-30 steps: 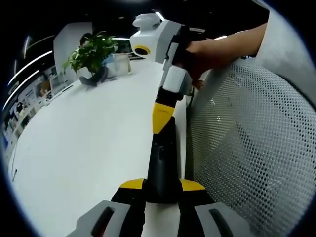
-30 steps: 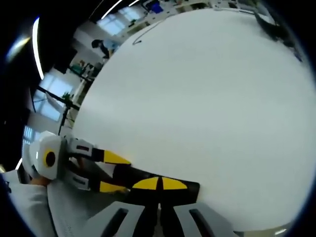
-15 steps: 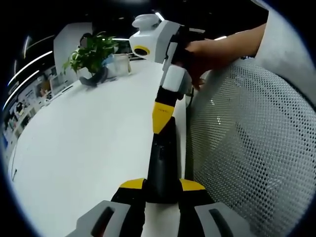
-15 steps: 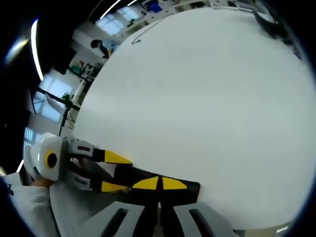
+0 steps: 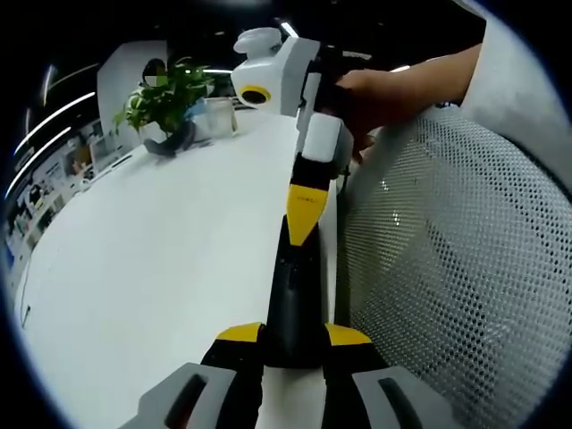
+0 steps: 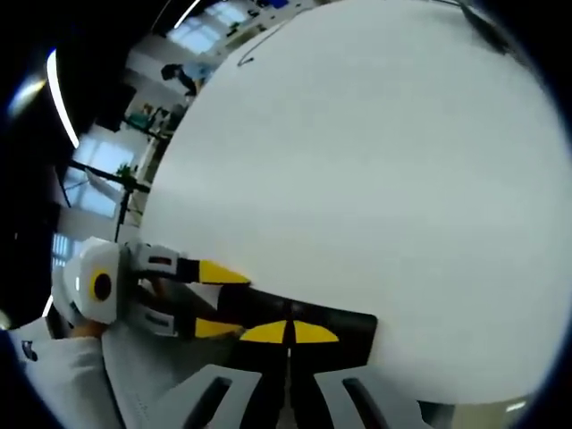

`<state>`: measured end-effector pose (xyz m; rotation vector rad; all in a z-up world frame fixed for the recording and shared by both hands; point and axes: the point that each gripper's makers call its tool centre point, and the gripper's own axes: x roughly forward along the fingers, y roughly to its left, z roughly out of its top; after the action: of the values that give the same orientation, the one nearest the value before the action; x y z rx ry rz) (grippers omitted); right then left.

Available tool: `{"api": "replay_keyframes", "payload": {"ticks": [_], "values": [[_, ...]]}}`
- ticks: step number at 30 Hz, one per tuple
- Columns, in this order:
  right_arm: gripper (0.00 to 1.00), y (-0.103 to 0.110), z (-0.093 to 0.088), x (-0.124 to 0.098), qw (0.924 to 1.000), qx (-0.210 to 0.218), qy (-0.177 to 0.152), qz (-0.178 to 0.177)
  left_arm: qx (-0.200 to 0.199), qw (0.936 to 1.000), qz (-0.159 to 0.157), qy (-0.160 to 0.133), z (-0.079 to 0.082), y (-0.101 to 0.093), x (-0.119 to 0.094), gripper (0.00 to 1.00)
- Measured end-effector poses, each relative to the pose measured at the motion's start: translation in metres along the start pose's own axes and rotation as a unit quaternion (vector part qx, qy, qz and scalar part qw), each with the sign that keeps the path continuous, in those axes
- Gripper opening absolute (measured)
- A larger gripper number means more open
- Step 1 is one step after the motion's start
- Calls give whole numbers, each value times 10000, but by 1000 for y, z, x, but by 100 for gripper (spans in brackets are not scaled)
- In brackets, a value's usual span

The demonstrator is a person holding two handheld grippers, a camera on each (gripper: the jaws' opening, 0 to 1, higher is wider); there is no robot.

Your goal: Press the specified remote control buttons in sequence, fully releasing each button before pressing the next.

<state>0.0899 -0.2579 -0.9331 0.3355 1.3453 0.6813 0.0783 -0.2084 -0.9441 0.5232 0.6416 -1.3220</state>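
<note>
A black remote control point(image 5: 295, 286) lies lengthwise along the white table's point(image 5: 161, 250) right edge, and my left gripper point(image 5: 293, 335) is shut on its near end. My right gripper point(image 5: 302, 223), held by a person's hand point(image 5: 384, 89), comes down from the top with its yellow tips together on the remote's far part. In the right gripper view, my right gripper point(image 6: 288, 332) is shut and rests against the remote point(image 6: 349, 326). The left gripper point(image 6: 217, 300) clamps the remote from the left there. The buttons are hidden.
A potted green plant point(image 5: 165, 98) and a clear container point(image 5: 219, 114) stand at the table's far end. A white mesh chair back point(image 5: 447, 268) presses close along the table's right edge. The broad white tabletop point(image 6: 357, 161) stretches away, with a thin cable point(image 6: 255, 55) far off.
The right gripper has shifted a little along the remote and tilted more upright, its tip staying on the remote. The left gripper and remote have not moved.
</note>
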Motion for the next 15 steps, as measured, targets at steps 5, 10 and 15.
{"api": "replay_keyframes", "payload": {"ticks": [5,10,15], "values": [[0,-1,-1,0,10000,-38,17,-22,-1,10000,-1,0,0,0,0,24],[0,0,-2,1,9999,-120,38,-74,-1,10000,2,1,0,-1,0,24],[0,0,-2,1,9996,-240,34,-148,1,10000,0,2,0,-1,-1,24]]}}
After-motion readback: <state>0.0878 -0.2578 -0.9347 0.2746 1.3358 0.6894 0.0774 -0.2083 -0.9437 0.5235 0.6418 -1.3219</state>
